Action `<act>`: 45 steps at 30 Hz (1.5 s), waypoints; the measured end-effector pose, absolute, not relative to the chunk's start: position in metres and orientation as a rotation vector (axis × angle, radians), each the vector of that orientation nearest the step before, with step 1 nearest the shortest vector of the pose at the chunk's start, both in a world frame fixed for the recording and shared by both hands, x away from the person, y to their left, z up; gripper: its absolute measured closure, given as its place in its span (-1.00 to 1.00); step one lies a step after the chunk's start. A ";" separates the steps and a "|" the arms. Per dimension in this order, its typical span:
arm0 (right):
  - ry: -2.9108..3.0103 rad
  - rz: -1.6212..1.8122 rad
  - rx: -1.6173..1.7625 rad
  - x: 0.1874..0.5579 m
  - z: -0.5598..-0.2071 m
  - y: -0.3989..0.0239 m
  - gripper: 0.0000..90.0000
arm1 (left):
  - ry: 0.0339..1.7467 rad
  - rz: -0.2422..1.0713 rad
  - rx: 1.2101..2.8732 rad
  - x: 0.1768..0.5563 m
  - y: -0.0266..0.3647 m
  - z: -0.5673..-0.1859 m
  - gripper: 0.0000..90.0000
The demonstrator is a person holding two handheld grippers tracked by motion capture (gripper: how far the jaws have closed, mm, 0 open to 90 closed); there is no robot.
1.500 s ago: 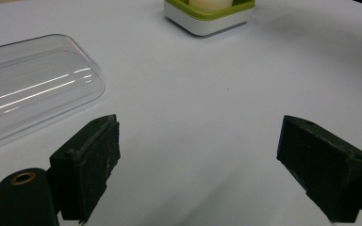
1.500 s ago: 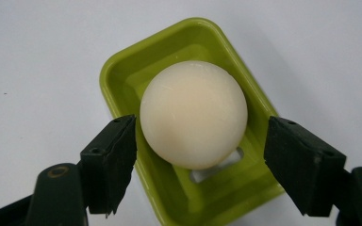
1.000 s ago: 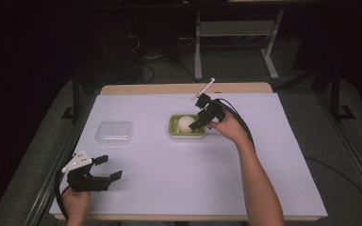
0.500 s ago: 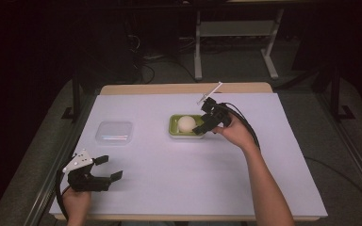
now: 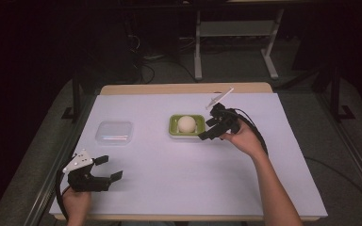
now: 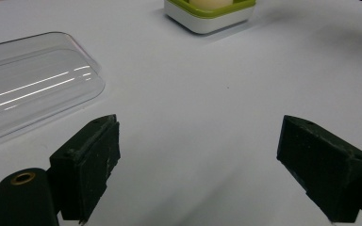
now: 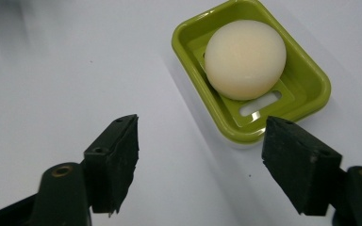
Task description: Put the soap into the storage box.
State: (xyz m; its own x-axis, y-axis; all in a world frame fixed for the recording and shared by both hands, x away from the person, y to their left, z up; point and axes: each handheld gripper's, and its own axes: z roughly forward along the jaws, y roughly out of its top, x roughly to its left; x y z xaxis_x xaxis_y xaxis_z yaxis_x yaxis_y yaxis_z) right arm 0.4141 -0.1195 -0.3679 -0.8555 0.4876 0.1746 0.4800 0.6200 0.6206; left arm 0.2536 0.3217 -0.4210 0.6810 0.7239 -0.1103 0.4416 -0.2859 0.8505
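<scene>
White paper covers the table (image 5: 179,188), on which all things stand. Nearest the person, at the front left corner, the left gripper (image 5: 104,170) rests low with its jaws spread wide and empty. Just beyond it lies a clear plastic lid (image 5: 114,133), flat on the table and apart from the jaws; in the left gripper view the lid (image 6: 33,87) lies ahead and to the left. Farther back, near the table's middle, stands a green soap dish (image 5: 174,127) on a white base, holding a round cream soap bar (image 5: 186,124). The right gripper (image 5: 211,128) hangs just beside the dish's right end, jaws open and holding nothing. In the right gripper view the soap bar (image 7: 245,59) lies ahead of the open jaws, inside the soap dish (image 7: 316,89), over its drain slot. Judged by its look, the bar is light, rigid and smooth, hence likely slippery; its domed top offers little purchase, so a hold across the widest part of its sides seems safest, closed gently.
</scene>
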 end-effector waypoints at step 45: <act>2.767 1.171 0.920 0.355 -0.392 -0.174 -0.42 | 0.922 0.366 1.925 0.253 0.320 -0.421 -0.71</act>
State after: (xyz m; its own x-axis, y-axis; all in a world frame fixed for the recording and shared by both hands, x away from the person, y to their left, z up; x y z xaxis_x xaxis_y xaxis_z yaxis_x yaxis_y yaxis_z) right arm 0.3545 -0.1742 -0.3916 -0.8285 0.5154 0.2191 0.5161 0.5506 0.6561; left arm 0.2526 0.3195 -0.4212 0.6727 0.7305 -0.1177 0.4502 -0.2779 0.8486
